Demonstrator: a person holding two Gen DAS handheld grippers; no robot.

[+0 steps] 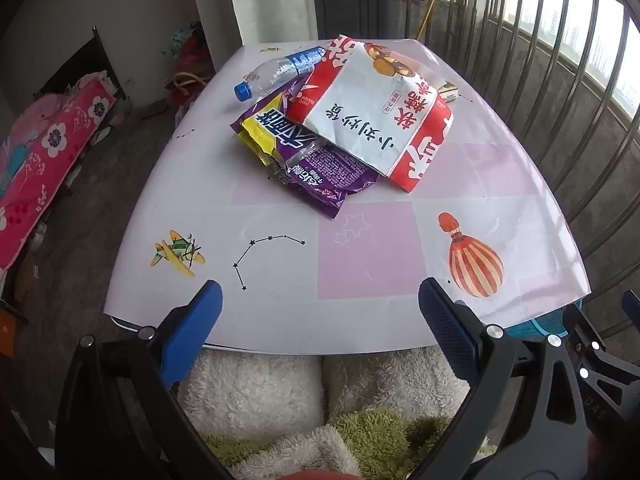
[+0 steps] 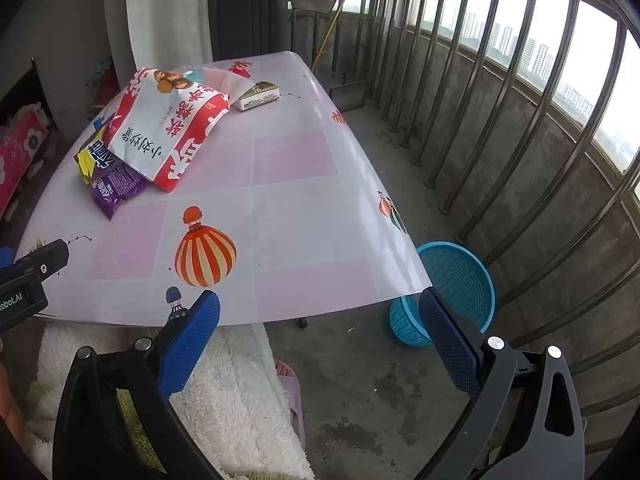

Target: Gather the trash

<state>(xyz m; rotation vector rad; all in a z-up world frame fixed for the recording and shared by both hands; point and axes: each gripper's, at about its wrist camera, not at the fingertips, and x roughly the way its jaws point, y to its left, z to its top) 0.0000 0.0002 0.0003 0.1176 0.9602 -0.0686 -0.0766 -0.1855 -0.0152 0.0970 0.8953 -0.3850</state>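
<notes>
A pile of trash lies on the far half of the table [image 1: 360, 264]: a red and white snack bag [image 1: 368, 116] on top, a purple and yellow wrapper [image 1: 308, 168] under it, and a clear plastic bottle with a blue cap [image 1: 276, 72] behind. The pile also shows in the right wrist view, with the snack bag [image 2: 168, 124] and the purple wrapper [image 2: 116, 188]. A small yellowish packet [image 2: 258, 96] lies behind the pile. A blue mesh basket [image 2: 448, 292] stands on the floor by the table's near right corner. My left gripper [image 1: 320, 312] is open and empty over the near table edge. My right gripper [image 2: 320, 320] is open and empty at the near right corner.
The table [image 2: 280, 208] has a pink and white cover printed with balloons. A metal railing [image 2: 520, 128] runs along the right. A pink floral bedding [image 1: 44, 160] lies at the left. A fluffy white and green fabric [image 1: 260, 400] and a slippered foot [image 2: 290, 380] are below me.
</notes>
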